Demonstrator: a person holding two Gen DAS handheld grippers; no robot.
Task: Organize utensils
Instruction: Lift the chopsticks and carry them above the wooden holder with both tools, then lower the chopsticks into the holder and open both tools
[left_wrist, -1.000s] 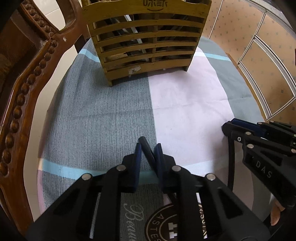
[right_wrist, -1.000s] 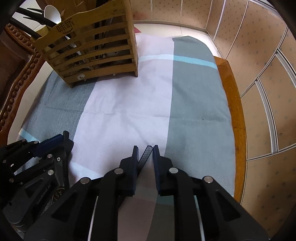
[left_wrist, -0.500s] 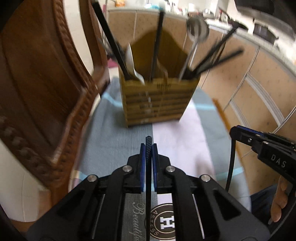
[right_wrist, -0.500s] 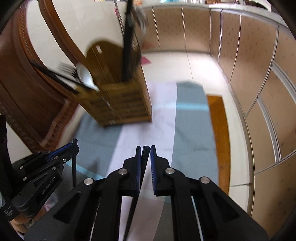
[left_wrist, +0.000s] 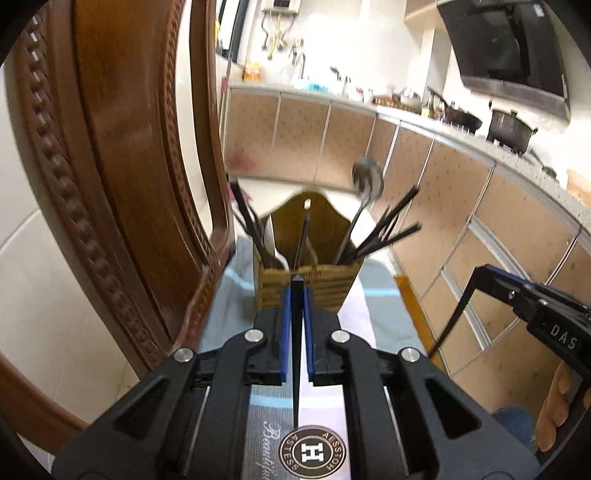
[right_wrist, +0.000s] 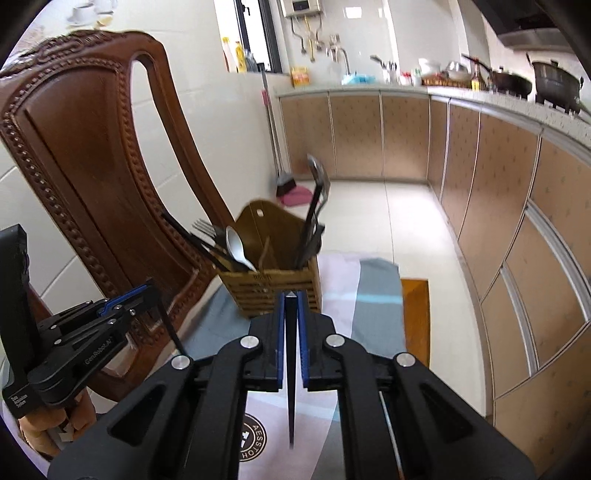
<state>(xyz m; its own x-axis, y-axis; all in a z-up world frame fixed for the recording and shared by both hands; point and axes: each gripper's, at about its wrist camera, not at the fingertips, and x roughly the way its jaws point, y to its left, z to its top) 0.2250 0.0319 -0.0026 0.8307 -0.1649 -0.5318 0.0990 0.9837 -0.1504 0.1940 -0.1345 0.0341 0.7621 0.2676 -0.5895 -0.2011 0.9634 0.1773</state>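
A slatted wooden utensil holder (left_wrist: 306, 286) stands at the far end of the cloth-covered table, and also shows in the right wrist view (right_wrist: 271, 291). It holds black chopsticks, spoons (right_wrist: 238, 247) and forks. My left gripper (left_wrist: 296, 295) is shut on a black chopstick (left_wrist: 296, 354) that hangs point down. My right gripper (right_wrist: 291, 301) is shut on another black chopstick (right_wrist: 291, 369), also point down. Both are raised above the table, short of the holder. The right gripper shows in the left wrist view (left_wrist: 480, 273), the left one in the right wrist view (right_wrist: 151, 295).
A carved wooden chair (right_wrist: 92, 155) stands at the table's left, close to the holder. The striped cloth (right_wrist: 373, 302) covers the table. Kitchen cabinets (right_wrist: 498, 184) and a counter with pots run along the right and back.
Both grippers have lifted from the tabletop with their chopsticks and tilted up. The chopsticks now hang vertically, and the holder's top has come into view.
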